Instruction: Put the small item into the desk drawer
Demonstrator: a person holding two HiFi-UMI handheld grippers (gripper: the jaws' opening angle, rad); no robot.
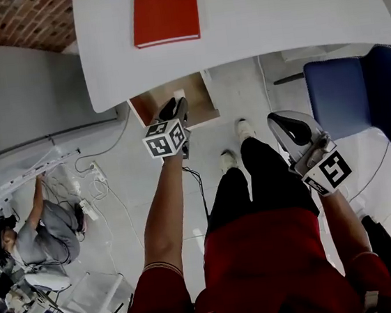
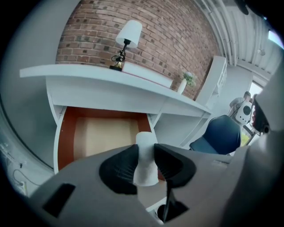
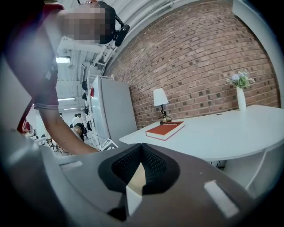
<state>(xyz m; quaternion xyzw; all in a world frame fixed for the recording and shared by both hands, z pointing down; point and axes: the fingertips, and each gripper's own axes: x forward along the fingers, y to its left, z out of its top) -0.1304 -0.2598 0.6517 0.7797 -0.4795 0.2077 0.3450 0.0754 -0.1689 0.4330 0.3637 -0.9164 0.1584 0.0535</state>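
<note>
While the left arm [image 1: 163, 212] stretches forward, the left gripper [image 2: 145, 150] clamps a small white cylinder [image 2: 145, 159] lengthwise between part-open jaws, pointing at the open brown drawer [image 2: 66, 133].

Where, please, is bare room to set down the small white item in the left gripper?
The drawer floor is bare between its walls, ahead of the small item in the left gripper. The desktop is free right of the red book; lamp and vase occupy its far edge.
</note>
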